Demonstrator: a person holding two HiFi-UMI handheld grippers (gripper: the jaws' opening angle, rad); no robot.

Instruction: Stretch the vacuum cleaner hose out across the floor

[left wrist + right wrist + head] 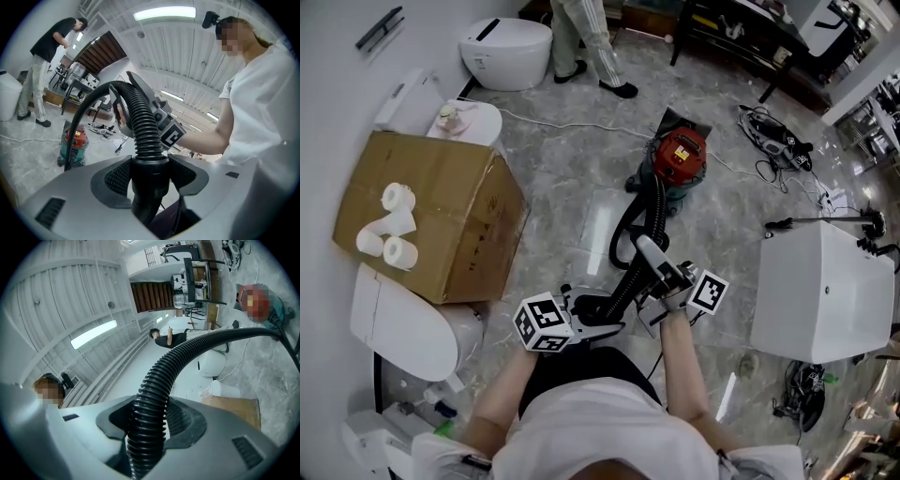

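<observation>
Occupying the left of the head view, a cardboard box [431, 216] carries toilet paper rolls [397, 197]. Upper centre, the red-lidded vacuum cleaner [678, 159] stands on the marble floor [572, 159]. Its black corrugated hose [660, 211] loops down to frame centre, where the left gripper [149, 168] clamps its smooth cuff and the right gripper [147, 420] clamps the ribs.

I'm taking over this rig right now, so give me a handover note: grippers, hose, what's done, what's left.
Left hand-held gripper: shut on the smooth hose cuff.
Right hand-held gripper: shut on the ribbed hose, further along.
Vacuum cleaner: on the floor ahead.
Done: both grips taken, hose end held up off the floor.
Left: the hose curves in a loop near the cleaner; draw it out straight and lay it down.
</observation>
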